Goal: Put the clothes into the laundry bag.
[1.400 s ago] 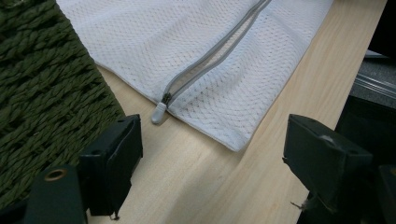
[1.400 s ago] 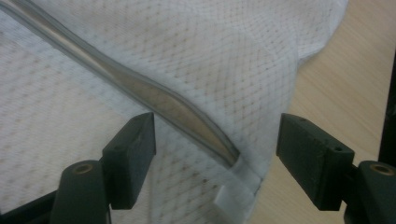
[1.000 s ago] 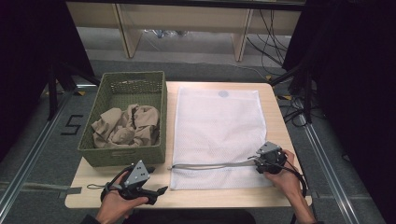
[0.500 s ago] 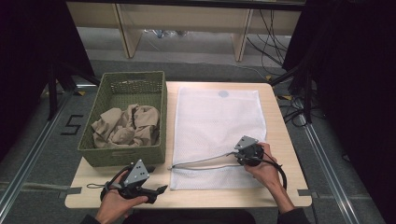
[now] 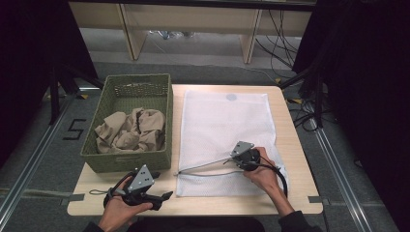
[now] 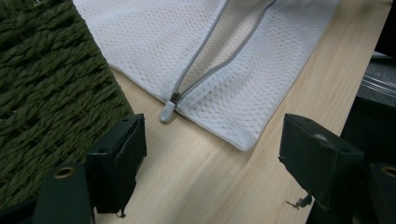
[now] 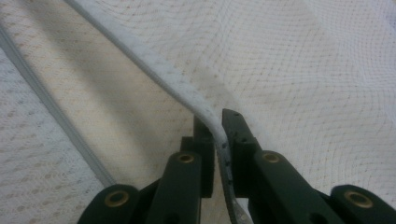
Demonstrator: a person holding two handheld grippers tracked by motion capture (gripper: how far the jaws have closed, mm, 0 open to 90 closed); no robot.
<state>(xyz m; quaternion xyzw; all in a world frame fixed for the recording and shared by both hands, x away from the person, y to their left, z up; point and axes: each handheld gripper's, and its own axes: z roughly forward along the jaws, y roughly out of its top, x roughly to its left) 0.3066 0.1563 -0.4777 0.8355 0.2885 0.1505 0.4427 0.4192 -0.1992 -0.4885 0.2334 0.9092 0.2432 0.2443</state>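
High view: a white mesh bag (image 5: pixel 226 140) lies flat at the middle of the tabletop (image 5: pixel 295 145), its zipper edge (image 5: pixel 205 166) pulled apart toward the lower part of the frame. The right tool (image 5: pixel 236 158) sits on the bag at lower centre, the hand behind it at lower right. A second ago this tool stood nearer the bag's right edge; it has since travelled leftward across the mesh, and the upper zipper edge now rises in a slanted line from the bag's lower left corner up to the tool. Its jaws have just been closing, with that edge between them. The left tool (image 5: pixel 162 197) rests at lower left of the frame, in the same place as before, beside the green basket (image 5: pixel 125 162) that holds a beige cloth (image 5: pixel 130 129).

Left gripper view: the left tool (image 6: pixel 212 154) is released, its jaws wide apart over bare wood with nothing between them. Above them, at centre, the zipper pull (image 6: pixel 167 112) lies at the bag's corner, where the two grey zipper edges split and run toward the top of the frame. The basket wall fills the left side.

Right gripper view: the right tool (image 7: pixel 218 135) is clenched on the zipper edge (image 7: pixel 177 86), which runs from upper left down between the jaws; mesh lies all around.
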